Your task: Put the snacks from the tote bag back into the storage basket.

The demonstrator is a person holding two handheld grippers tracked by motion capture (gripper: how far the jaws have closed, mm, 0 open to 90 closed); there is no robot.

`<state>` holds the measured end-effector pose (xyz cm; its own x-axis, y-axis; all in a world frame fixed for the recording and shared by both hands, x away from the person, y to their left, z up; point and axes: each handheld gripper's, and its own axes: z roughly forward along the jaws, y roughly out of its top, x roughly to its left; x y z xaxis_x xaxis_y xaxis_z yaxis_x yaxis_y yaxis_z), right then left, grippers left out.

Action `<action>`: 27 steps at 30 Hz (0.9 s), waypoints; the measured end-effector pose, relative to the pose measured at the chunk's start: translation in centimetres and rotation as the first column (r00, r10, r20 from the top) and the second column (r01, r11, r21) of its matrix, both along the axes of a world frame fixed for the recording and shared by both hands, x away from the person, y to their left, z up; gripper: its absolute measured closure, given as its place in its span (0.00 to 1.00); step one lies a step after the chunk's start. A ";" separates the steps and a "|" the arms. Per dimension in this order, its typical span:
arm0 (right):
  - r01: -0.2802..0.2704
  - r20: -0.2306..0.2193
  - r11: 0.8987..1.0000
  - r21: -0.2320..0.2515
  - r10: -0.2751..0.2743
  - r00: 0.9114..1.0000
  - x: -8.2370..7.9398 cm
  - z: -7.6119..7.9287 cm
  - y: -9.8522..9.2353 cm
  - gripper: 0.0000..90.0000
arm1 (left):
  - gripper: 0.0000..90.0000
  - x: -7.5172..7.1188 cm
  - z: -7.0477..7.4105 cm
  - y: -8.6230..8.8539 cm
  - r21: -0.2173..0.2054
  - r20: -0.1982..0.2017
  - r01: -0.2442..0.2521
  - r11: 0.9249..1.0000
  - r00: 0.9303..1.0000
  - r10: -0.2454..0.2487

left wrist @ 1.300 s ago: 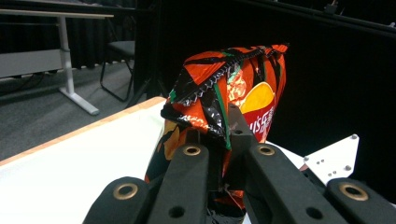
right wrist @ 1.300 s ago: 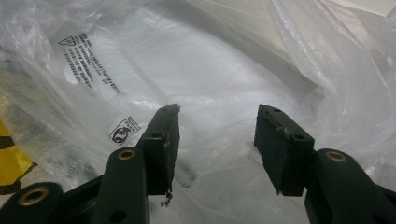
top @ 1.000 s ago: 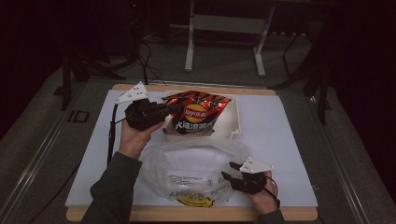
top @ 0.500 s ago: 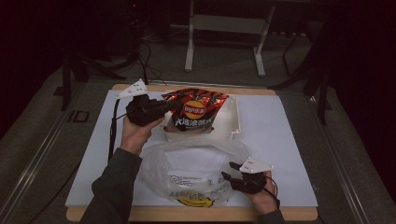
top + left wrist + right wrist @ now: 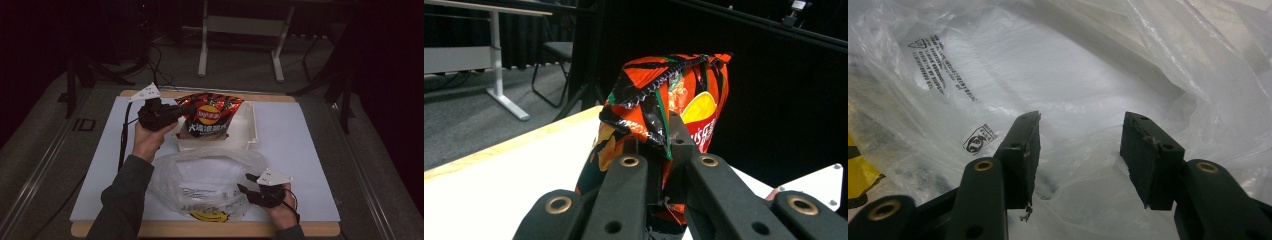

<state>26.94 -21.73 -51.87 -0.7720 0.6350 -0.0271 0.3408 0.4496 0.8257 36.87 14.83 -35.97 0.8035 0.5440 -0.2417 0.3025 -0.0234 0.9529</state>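
My left gripper [image 5: 186, 111] is shut on the left edge of a red and black chip bag [image 5: 211, 116], which stands upright over a white tray [image 5: 251, 136] at the far middle of the table. In the left gripper view the jaws [image 5: 659, 147] pinch the bag's [image 5: 674, 85] crinkled side seam. A clear plastic bag [image 5: 202, 180] with black print and a yellow mark lies crumpled near the front edge. My right gripper [image 5: 245, 183] rests at its right side. Its jaws [image 5: 1080, 135] are open, with the clear plastic film [image 5: 1058, 65] lying in front of them.
A white mat [image 5: 305, 150] covers the wooden tabletop [image 5: 150, 230]. Beyond the far edge are a dark floor, cables and a white desk frame [image 5: 202, 50]. A black cable [image 5: 122, 140] trails from the left gripper along the mat's left side.
The left gripper and the chip bag have shifted slightly toward the far side over the tray. The right gripper and the plastic bag have stayed put.
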 end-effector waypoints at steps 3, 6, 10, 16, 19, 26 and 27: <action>0.000 0.000 1.000 0.002 0.000 1.000 0.0 0.0 0.0 0.55 | 0.99 0.3 0.0 0.0 0.004 0.001 0.001 1.000 1.000 -0.001; -0.001 0.000 1.000 0.002 0.001 1.000 0.0 0.0 -0.1 0.55 | 0.99 0.5 0.2 -0.2 0.011 0.009 0.002 1.000 1.000 -0.002; 0.001 -0.002 1.000 0.003 -0.001 1.000 0.1 0.0 -0.1 0.55 | 0.99 0.8 0.4 -0.3 0.007 0.013 0.004 1.000 1.000 -0.004; -0.002 -0.005 1.000 0.008 0.002 1.000 0.1 -0.1 -0.2 0.55 | 0.99 1.5 0.3 -0.3 -0.003 0.010 0.004 1.000 1.000 -0.004; -0.002 -0.005 1.000 0.008 0.002 1.000 0.2 -0.1 -0.3 0.55 | 0.99 1.8 0.3 -0.5 0.003 0.012 0.002 1.000 1.000 -0.002; -0.003 -0.004 1.000 0.008 0.003 1.000 0.1 -0.1 -0.2 0.55 | 0.99 2.5 0.2 -0.6 -0.014 0.008 -0.001 1.000 1.000 0.001; -0.002 -0.004 1.000 0.009 0.002 1.000 0.1 -0.1 -0.2 0.55 | 0.99 2.6 0.2 -0.6 -0.017 0.009 0.000 1.000 1.000 0.000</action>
<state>27.07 -21.96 -51.99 -0.7736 0.6333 -0.0188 0.3428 0.4433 0.8282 39.47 14.18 -35.74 0.8060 0.5394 -0.2436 0.2936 -0.0070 0.9559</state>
